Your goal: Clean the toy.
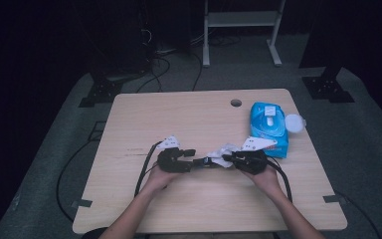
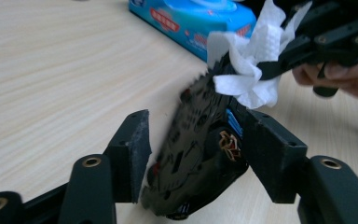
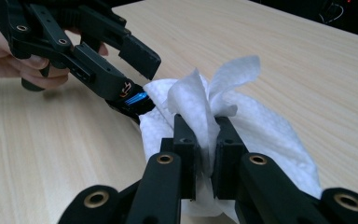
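Left gripper view is showing the dark object point(image 2: 193, 154), a flat black thing with small markings and a blue and orange patch on one side; I cannot tell what it is; it is standing tilted on edge between my left gripper's point(image 2: 198, 154) jaws, leaning against the right-hand jaw while a gap is showing at the left-hand jaw, so I am not pinching it there; the jaws are standing roughly half open. At its far end the white wipe point(image 2: 249, 65) is touching it, bunched and crumpled. In the right gripper view my right gripper point(image 3: 205, 149) is squeezing that wipe point(image 3: 200, 116) tight between nearly closed jaws, with folds sticking up above them and the rest spreading on the table below. In the high view I am holding both grippers close together near the middle of the wooden table point(image 1: 179, 114), slightly toward the near edge, left gripper point(image 1: 191, 159) and right gripper point(image 1: 229, 158) pointing at each other; just beyond my right hand point(image 1: 266, 175) the blue wipe packet point(image 1: 268, 127) is lying flat near the right edge; a small round hole point(image 1: 236, 103) is sitting toward the far edge.
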### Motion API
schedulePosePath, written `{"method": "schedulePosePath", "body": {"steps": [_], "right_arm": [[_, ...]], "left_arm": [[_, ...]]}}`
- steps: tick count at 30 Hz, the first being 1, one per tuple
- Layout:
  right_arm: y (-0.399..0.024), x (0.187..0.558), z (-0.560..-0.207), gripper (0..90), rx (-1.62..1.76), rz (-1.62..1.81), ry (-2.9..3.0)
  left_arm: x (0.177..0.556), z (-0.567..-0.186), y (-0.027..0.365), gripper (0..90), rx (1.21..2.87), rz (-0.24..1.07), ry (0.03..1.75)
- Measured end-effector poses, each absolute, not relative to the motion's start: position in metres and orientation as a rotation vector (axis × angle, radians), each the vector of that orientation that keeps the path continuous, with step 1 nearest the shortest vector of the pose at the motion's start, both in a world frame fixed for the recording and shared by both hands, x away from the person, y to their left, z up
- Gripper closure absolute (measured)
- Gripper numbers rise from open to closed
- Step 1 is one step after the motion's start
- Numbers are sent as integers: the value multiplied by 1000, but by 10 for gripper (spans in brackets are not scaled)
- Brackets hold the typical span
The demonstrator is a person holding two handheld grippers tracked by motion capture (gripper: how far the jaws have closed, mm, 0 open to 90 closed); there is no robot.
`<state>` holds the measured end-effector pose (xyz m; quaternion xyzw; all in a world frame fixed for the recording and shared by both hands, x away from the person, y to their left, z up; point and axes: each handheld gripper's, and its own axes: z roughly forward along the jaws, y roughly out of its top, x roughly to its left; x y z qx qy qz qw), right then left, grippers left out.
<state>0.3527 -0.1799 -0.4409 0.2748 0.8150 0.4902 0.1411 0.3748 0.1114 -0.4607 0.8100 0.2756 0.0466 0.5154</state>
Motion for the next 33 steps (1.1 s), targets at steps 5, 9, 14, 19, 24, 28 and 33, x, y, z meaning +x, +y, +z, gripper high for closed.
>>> {"method": "schedulePosePath", "body": {"steps": [5, 9, 14, 19, 24, 28, 33], "right_arm": [[-182, 351, -456, 817, 826, 1324, 2427], [-185, 355, -443, 816, 846, 1432, 2366], [-176, 382, -433, 814, 894, 1438, 2317], [-166, 400, -447, 811, 953, 1331, 2368], [-165, 398, -456, 810, 967, 1313, 2393], [-166, 396, -456, 808, 948, 1308, 2400], [-167, 395, -457, 808, 943, 1308, 2406]], "left_arm": [[366, -467, 94, 408, 2086, 263, 562], [366, -468, 90, 392, 2101, 289, 540], [365, -469, 90, 382, 2112, 311, 536], [364, -466, 92, 341, 2100, 349, 501], [369, -467, 93, 225, 2089, 382, 503], [373, -469, 93, 183, 2085, 394, 514], [376, -473, 92, 145, 2109, 428, 521]]}}
